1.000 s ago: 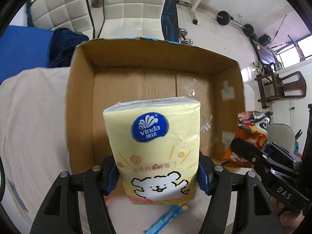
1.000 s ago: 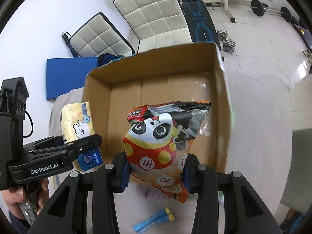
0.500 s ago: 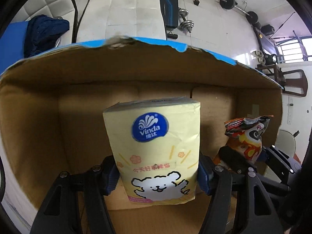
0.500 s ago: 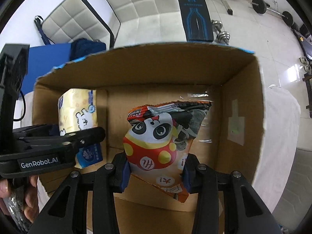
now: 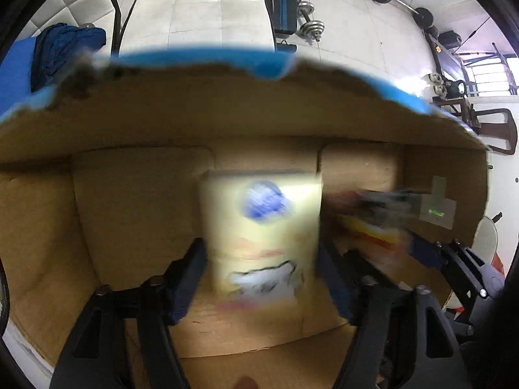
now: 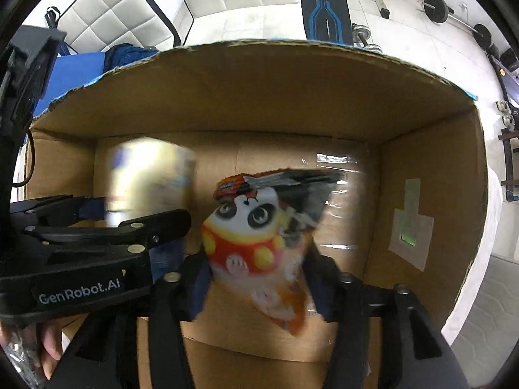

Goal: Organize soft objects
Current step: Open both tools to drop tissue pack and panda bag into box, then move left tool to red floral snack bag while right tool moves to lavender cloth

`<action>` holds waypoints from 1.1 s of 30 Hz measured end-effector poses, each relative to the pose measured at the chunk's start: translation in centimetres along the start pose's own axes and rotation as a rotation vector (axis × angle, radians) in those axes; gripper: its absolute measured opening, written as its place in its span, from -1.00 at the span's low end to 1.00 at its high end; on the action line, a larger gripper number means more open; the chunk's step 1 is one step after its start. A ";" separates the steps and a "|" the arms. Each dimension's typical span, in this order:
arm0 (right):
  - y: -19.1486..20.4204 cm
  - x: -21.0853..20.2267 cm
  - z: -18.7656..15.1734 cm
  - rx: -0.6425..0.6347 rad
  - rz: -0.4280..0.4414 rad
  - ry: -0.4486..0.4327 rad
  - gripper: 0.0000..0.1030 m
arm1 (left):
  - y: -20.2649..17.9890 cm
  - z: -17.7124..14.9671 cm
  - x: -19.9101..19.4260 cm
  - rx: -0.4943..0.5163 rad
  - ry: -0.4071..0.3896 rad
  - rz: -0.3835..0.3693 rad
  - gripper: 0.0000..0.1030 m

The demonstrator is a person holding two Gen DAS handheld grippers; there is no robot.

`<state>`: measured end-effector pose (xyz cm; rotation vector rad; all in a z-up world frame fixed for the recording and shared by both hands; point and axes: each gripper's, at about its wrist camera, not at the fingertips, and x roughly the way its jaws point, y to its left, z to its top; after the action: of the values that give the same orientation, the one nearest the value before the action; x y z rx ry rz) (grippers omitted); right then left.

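The fingers (image 5: pixel 191 278) of the left gripper (image 5: pixel 261 275) are spread beside a blurred yellow tissue pack (image 5: pixel 261 233), centre frame. The right gripper (image 6: pixel 258 278) is likewise parted around a panda snack bag (image 6: pixel 256 240). Both are seen inside a cardboard box (image 6: pixel 259 97).

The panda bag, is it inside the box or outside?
Inside. The panda bag sits between the right gripper's fingers, with the box walls behind it and to both sides.

Both grippers are reaching inside the cardboard box (image 6: pixel 275 103), side by side; left gripper (image 5: pixel 262 278) and right gripper (image 6: pixel 259 278) are standing spread apart.
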<state>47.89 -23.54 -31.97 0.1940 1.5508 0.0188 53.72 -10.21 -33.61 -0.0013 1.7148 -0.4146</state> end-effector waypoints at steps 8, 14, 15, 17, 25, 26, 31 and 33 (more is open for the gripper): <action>0.9 -1.0 -1.6 0.002 -0.070 0.018 0.91 | -0.8 -2.2 -3.5 0.019 -0.104 0.124 0.95; 1.4 -2.0 -4.6 0.037 -0.116 0.047 0.93 | -0.8 -6.3 -5.0 0.015 -0.133 0.147 0.99; 1.5 -2.4 -5.2 0.044 -0.109 0.044 0.94 | -0.8 -7.1 -5.3 0.014 -0.136 0.145 0.99; 1.6 -3.4 -6.4 0.050 -0.114 0.041 0.94 | -1.2 -8.7 -5.8 0.006 -0.144 0.153 0.99; 1.3 -9.1 -14.6 0.033 -0.097 -0.024 0.94 | -0.7 -17.4 -10.3 0.015 -0.227 0.236 0.99; 1.4 -9.2 -16.0 0.025 -0.096 -0.025 0.94 | -0.2 -19.1 -10.7 0.006 -0.233 0.258 0.99; 1.5 -7.9 -21.2 0.088 -0.014 0.041 0.94 | 1.5 -24.4 -9.9 -0.003 -0.218 0.362 0.99; 1.5 -6.0 -22.3 0.133 0.039 0.068 0.94 | 2.7 -25.4 -8.5 -0.022 -0.184 0.376 0.99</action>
<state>25.78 -20.34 -26.04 0.3324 1.6169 -0.0477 31.73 1.19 -22.98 0.2565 1.4964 -0.1120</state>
